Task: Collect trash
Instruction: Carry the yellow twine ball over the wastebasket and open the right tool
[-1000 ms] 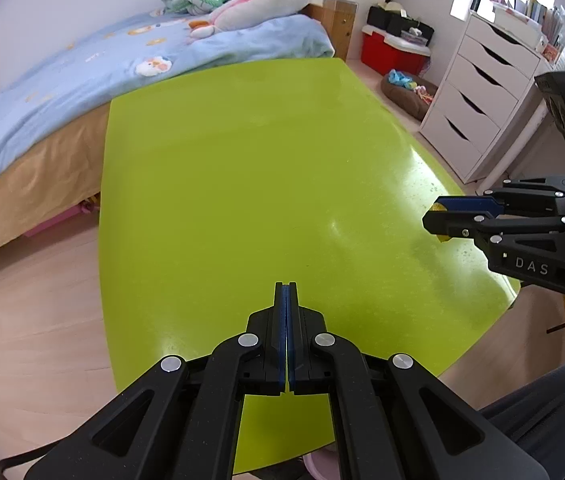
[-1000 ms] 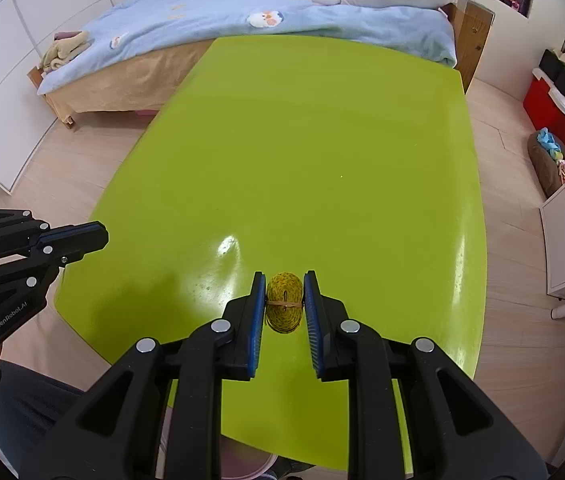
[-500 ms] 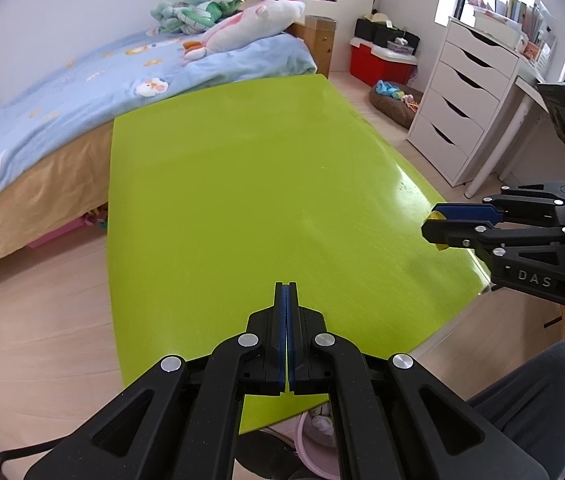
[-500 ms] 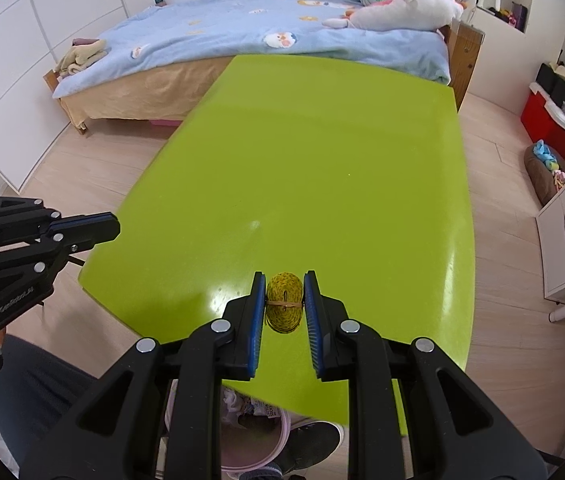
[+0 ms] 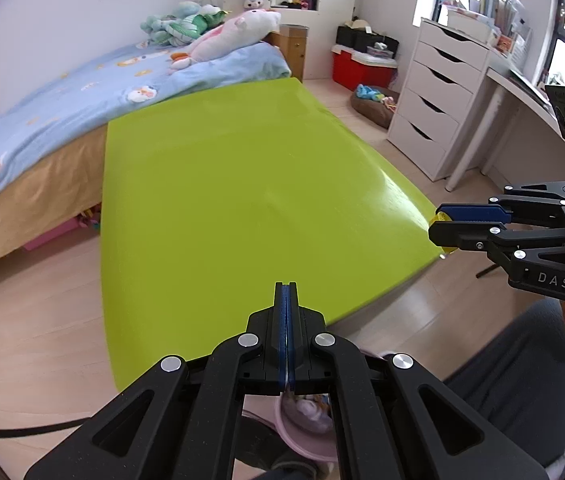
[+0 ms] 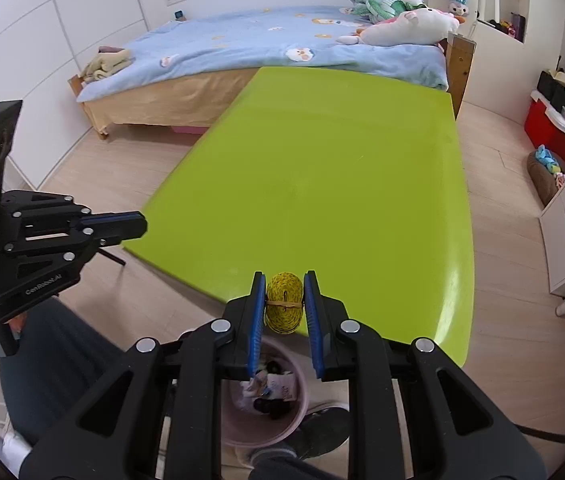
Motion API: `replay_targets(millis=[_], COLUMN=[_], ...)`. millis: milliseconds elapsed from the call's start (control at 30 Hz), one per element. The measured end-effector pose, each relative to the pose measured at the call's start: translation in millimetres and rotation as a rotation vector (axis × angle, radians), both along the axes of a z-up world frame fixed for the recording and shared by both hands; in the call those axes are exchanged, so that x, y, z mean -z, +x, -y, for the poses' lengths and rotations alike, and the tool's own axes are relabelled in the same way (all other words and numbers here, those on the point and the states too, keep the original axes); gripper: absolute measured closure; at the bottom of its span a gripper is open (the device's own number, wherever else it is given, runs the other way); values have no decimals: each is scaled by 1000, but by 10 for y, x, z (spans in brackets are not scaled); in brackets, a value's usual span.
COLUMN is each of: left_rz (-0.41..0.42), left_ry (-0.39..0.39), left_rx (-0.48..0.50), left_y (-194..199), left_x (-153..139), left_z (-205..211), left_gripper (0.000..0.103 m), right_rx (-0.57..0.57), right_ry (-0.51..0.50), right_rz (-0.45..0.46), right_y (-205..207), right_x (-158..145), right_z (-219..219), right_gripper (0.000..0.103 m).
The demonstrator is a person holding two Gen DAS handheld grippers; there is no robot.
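Note:
A yellow coil of cord tied with a rubber band (image 6: 284,303) is pinched between the blue pads of my right gripper (image 6: 285,280), just past the near edge of the lime-green table (image 6: 322,168). Below it on the floor stands a pink trash bin (image 6: 266,400) with scraps inside. In the left wrist view the right gripper (image 5: 438,226) shows at the right with a bit of yellow at its tip. My left gripper (image 5: 286,286) is shut with nothing in it, over the table's near edge (image 5: 218,208); the pink bin (image 5: 302,428) peeks out beneath it. It also appears at the left of the right wrist view (image 6: 140,226).
A bed with a blue quilt (image 6: 266,44) and plush toys (image 6: 406,26) stands behind the table. White drawers (image 5: 438,100), a red box (image 5: 358,68) and a pet cushion (image 5: 374,102) line the right. A person's grey trouser legs (image 5: 514,364) and shoe (image 6: 322,424) are near the bin.
Both grippers have drawn back toward the person and risen a little. The table's near edge and the pink bin below have come into view. The yellow coil stays gripped.

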State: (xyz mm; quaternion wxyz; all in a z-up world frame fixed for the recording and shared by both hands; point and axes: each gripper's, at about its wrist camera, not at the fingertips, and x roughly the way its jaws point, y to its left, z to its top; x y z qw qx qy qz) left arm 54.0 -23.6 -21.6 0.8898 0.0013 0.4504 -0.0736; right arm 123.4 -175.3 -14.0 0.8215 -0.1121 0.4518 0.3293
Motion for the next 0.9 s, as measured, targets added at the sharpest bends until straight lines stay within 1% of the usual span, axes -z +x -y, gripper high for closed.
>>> replay_targets(millis=[133, 533, 700, 900], left_rz=[-6, -20, -40, -50], left_ry=[-23, -43, -56, -79], left_rx=[14, 52, 74, 78], left_y=[-150, -582, -692, -735], left_x=[32, 115, 175, 187], left_z=[54, 240, 287, 290], left_gripper=[103, 103, 103, 103], right_rx=[-9, -67, -84, -106], right_ry=[21, 26, 35, 57], right_rz=[-13, -52, -82, -125], right_y=[-180, -642, -739, -789], right_x=[19, 126, 203, 277], right_z=[74, 130, 118, 102], right_gripper=[84, 84, 84, 84])
